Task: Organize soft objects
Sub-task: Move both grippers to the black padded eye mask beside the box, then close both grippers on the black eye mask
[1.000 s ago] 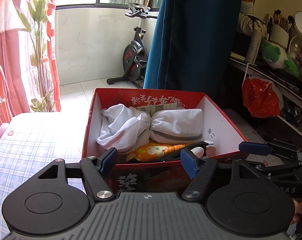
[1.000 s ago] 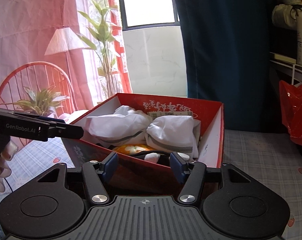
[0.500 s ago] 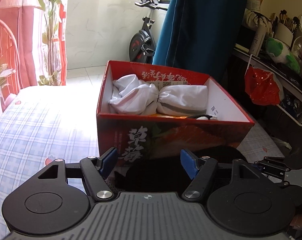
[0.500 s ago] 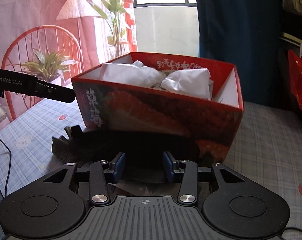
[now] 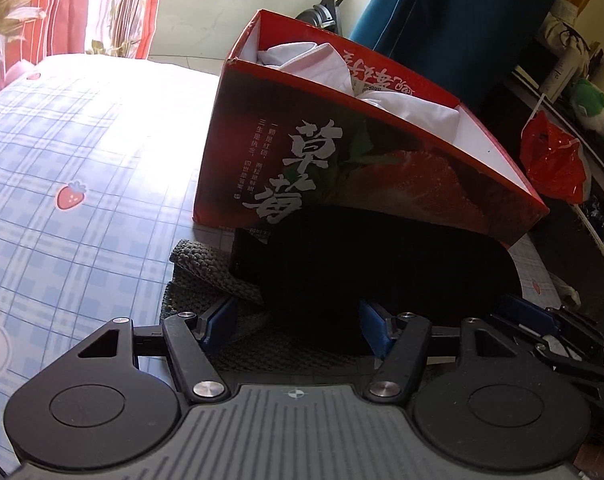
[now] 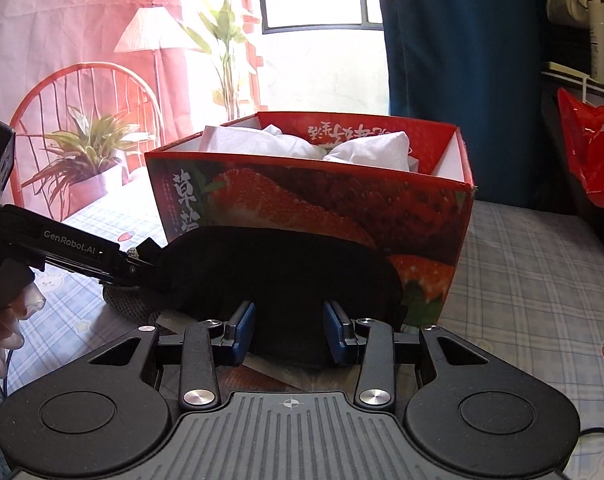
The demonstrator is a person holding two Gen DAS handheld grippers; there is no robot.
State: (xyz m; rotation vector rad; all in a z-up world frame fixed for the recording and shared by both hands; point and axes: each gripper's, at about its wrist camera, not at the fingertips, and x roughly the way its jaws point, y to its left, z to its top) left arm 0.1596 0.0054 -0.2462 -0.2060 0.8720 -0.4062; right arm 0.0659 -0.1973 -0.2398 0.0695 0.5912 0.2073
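- Done: white clothes (image 6: pixel 366 148) already packed in the strawberry box (image 6: pixel 322 204), frame centre.
- Left: black fabric item (image 6: pixel 277 276) at lower centre; right gripper (image 6: pixel 289 332) pinches it, left gripper (image 5: pixel 293 326) straddles it, grip uncertain.

We see a home bedroom: a bed (image 5: pixel 81 152) at lower left, curtains (image 6: pixel 462 60) and an exercise bike (image 5: pixel 322 12) at top.

I see a bed (image 5: pixel 81 152) covered in a blue-checked sheet printed with strawberries. A red strawberry box (image 5: pixel 342 184) stands directly on it. Just in front of the box lies a black soft item (image 6: pixel 277 276), partly over a grey knitted piece (image 5: pixel 205 280) that also rests on the sheet.
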